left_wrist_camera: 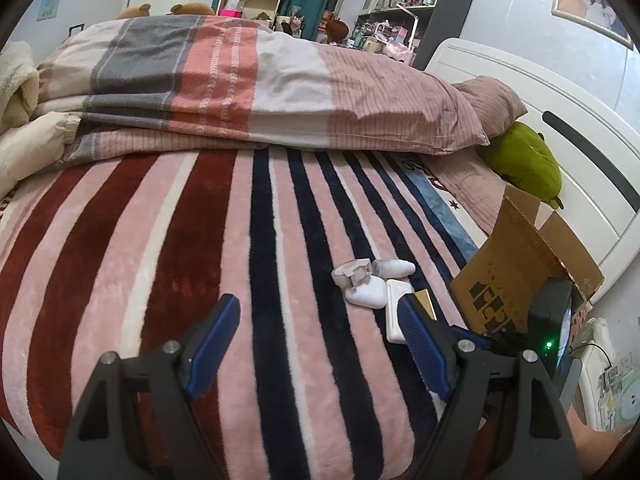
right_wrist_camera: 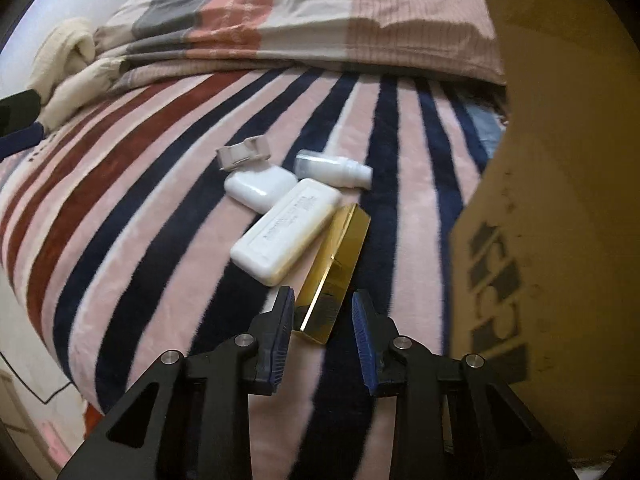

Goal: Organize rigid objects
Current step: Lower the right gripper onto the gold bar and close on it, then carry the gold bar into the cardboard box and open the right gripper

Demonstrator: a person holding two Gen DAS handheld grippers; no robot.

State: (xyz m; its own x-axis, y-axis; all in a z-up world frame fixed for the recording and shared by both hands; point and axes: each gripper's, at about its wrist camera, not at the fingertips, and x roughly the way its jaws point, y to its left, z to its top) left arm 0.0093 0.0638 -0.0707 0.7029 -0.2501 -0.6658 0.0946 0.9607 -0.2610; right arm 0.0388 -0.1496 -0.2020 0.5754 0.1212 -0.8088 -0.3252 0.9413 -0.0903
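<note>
Right gripper [right_wrist_camera: 323,322] parted narrowly, pads either side of the near end of a gold bar-shaped box [right_wrist_camera: 334,272], not visibly clamped on it. Just beyond and left of that, a flat white case [right_wrist_camera: 286,230] lying beside the gold box, then a rounded white case [right_wrist_camera: 260,188], a small white bottle [right_wrist_camera: 334,172] on its side, and a pale pink clip-like piece [right_wrist_camera: 244,153] farthest out, all clustered on the striped blanket [right_wrist_camera: 160,184]. Close on the right, a cardboard box [right_wrist_camera: 560,200]. Left gripper [left_wrist_camera: 320,320] spread wide, holding nothing, the same cluster ahead and to its right near its right pad. Farther off, a folded duvet [left_wrist_camera: 240,80].
</note>
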